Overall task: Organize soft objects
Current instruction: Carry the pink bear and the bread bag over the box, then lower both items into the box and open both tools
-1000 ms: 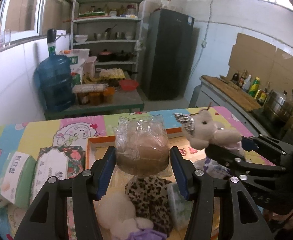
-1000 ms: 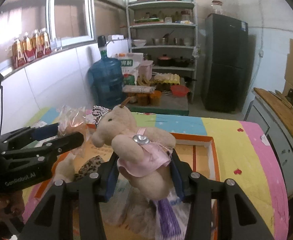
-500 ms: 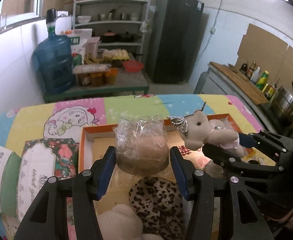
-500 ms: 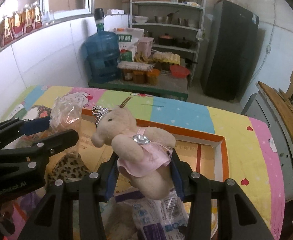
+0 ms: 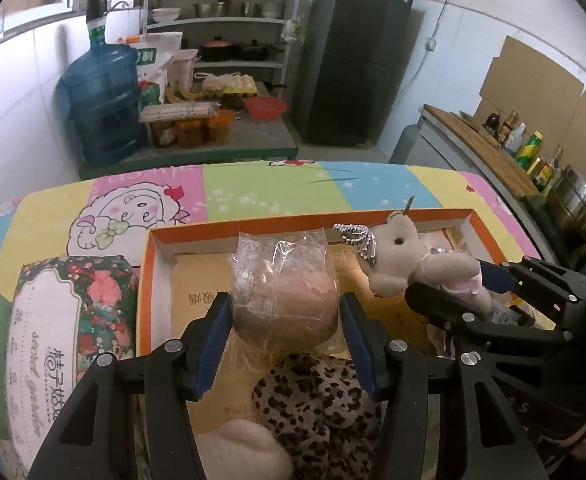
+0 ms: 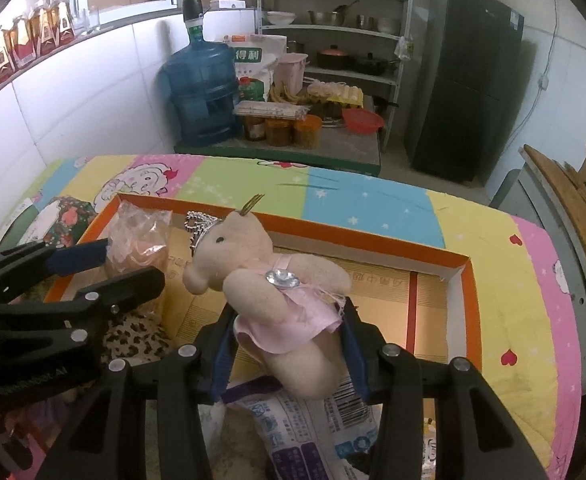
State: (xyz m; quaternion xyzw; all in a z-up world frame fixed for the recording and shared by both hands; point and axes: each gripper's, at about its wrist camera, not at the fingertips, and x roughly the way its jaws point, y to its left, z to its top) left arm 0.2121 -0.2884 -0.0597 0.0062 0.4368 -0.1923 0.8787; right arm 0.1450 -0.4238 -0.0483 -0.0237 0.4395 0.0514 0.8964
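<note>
Orange-walled cardboard box (image 5: 151, 280) on a patchwork-print surface (image 5: 261, 192), seen along both tongs. Over the last second both tongs have advanced from the near end of the box, where a leopard-print item (image 5: 317, 404) and other soft things lie, to a position above its bare brown floor; the far rim, formerly high in each view, now sits at mid-frame. This suggests that the carrying phase is nearly over and that placement is the step in hand. The left tongs (image 5: 285, 316) are clamped on a clear-wrapped bag (image 5: 285, 280) with a brown soft filling; the bag bulges between the blue pads, its wrapped top projecting forward beyond the fingertips, above the left part of the box. The right tongs (image 6: 289, 336) are clamped on a bear (image 6: 269, 288) in a pink dress, gripped at the skirt and lower body, so that head, tiara and arms stand free above and ahead of the fingers. The bear hangs over the middle of the box, to the right of the bag and apart from it. Neither item appears to touch the box floor. A printed packet (image 6: 305, 432) lies beneath the right tongs at the near end. A floral tissue pack (image 5: 53, 320) lies outside the left wall.
</note>
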